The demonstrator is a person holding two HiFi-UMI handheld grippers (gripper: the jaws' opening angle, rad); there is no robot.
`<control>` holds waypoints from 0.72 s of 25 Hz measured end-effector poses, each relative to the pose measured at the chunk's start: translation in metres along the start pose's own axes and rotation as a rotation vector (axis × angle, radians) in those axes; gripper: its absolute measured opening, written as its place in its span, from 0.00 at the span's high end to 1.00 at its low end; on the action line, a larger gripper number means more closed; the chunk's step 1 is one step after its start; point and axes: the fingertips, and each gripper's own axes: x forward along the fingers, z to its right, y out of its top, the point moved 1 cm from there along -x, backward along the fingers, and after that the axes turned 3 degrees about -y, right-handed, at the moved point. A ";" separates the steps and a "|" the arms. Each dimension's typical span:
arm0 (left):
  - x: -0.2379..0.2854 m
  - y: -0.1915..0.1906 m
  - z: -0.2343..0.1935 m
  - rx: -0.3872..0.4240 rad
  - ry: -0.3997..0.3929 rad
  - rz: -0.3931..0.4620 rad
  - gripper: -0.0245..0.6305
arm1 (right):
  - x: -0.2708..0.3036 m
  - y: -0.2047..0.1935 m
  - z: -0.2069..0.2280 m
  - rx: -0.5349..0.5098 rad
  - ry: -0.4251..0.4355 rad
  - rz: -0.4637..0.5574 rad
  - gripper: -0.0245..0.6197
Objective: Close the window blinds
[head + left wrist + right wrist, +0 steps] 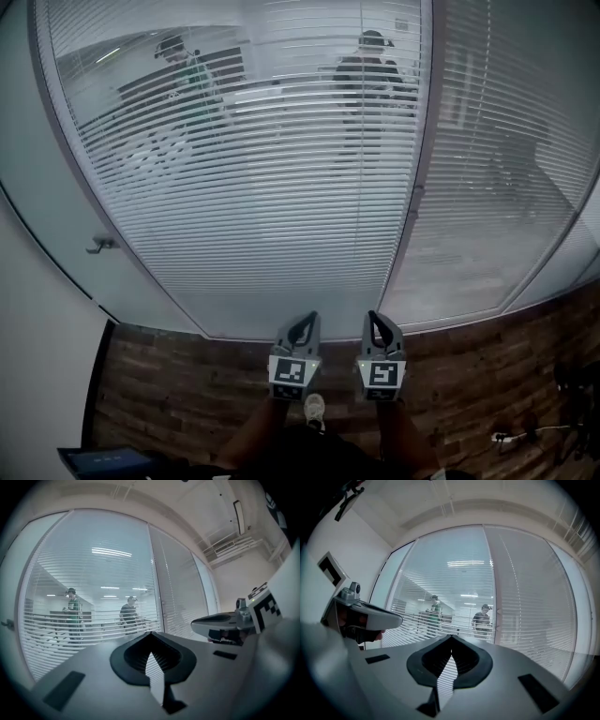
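Straight ahead of the person, the white horizontal-slat window blinds (262, 206) hang down the full glass. Their slats are tilted open enough that a person in green (190, 89) and a person in dark clothes (370, 84) show through. Above the brown wood-plank floor (187, 394), the left hand-held gripper (302, 325) and right hand-held gripper (376, 323) sit level, side by side, apart from the blinds. Each has its black jaws pressed together on nothing.

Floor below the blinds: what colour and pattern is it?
The floor is dark brown planking, clearest in the head view.
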 end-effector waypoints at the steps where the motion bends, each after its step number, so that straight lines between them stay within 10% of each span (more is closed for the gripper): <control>1: 0.005 -0.003 -0.003 -0.011 -0.004 -0.007 0.97 | 0.004 -0.003 -0.001 -0.001 0.005 -0.004 0.96; 18: 0.090 0.007 -0.074 -0.040 -0.025 -0.001 0.97 | 0.100 -0.011 0.005 0.016 -0.017 -0.053 0.96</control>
